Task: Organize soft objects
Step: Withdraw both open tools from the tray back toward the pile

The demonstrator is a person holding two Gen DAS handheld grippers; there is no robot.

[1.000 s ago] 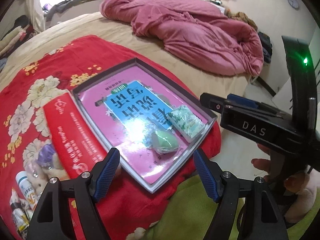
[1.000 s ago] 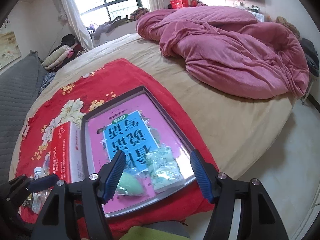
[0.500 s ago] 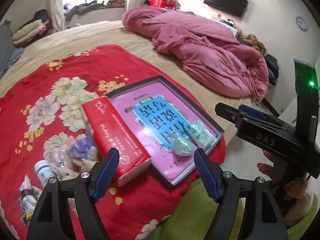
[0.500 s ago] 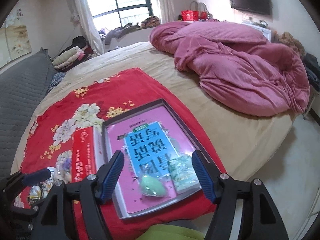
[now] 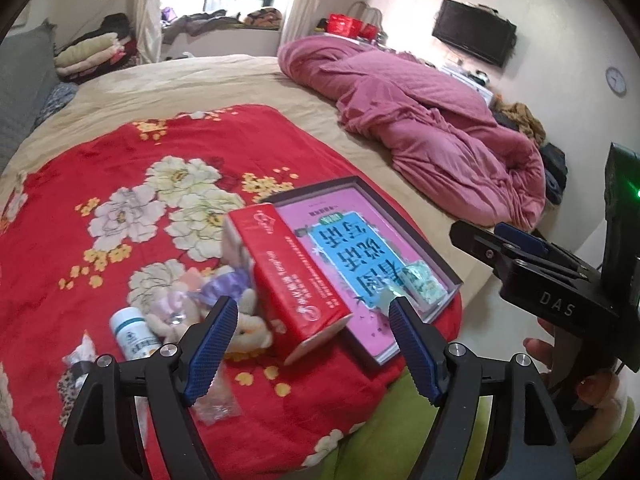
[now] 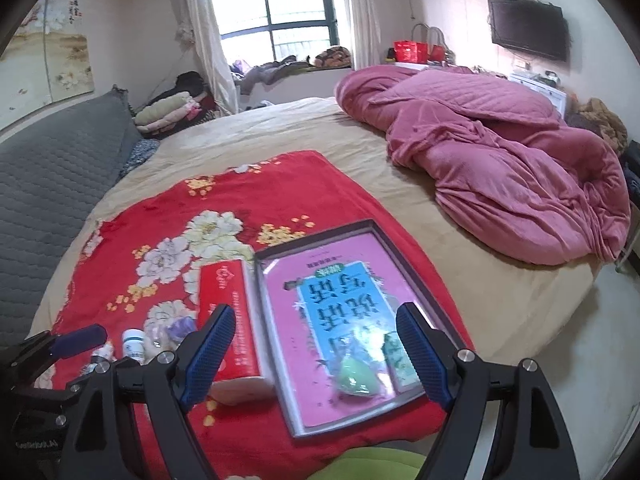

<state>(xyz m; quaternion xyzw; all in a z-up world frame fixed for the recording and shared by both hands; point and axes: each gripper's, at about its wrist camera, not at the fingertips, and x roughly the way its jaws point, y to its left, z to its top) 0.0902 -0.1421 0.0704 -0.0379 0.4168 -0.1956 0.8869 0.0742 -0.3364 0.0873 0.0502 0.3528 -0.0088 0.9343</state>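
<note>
Here both tongs, left (image 5: 310,350) and right (image 6: 316,354), hang wide apart and empty; the right one's jaws have just been opening. The green sponge (image 6: 352,378) and tissue packet (image 6: 400,362) lie in the shallow tray (image 6: 416,280). The plush toy (image 5: 240,320), wedged beside the red box (image 5: 296,284), could drag the pill bottle (image 5: 134,334) along when grabbed.

We see a lived-in home bedroom: a wide bed (image 6: 304,148) with a crumpled pink quilt (image 6: 500,152), a curtained window (image 6: 296,12), a wall television (image 6: 528,28), a clock (image 5: 616,80) and folded clothes (image 6: 168,112).
</note>
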